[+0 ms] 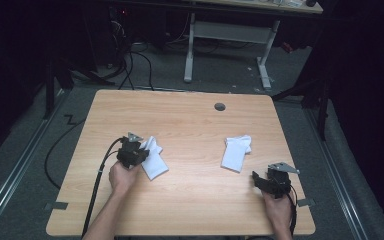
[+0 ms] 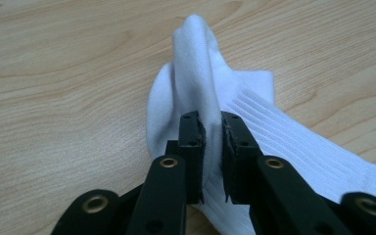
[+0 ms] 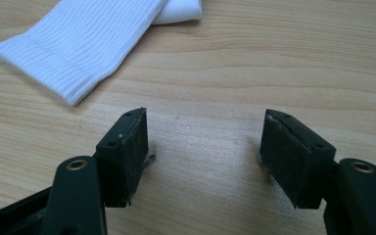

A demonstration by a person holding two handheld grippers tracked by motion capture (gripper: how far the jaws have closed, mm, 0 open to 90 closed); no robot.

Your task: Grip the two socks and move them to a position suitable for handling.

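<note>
Standing in a dark room, wooden bench point(image 1: 190, 130) carries 2 white ribbed socks. Left gripper point(image 2: 210, 147) jaws pinch left sock point(image 2: 196, 73) into a ridge; right gripper point(image 3: 203, 156) jaws wide, near right sock point(image 3: 78, 44).

This looks like a lab or workshop room: beyond the left gripper point(image 1: 132, 150) a plain wooden table point(image 1: 190, 130) stands on grey carpet, with loose black cables point(image 1: 130, 65) and a height-adjustable desk frame point(image 1: 230, 35) farther off in dim surroundings.

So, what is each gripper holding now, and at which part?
The left gripper pinches a raised fold of the left white sock. The right gripper is open, holding nothing.
</note>
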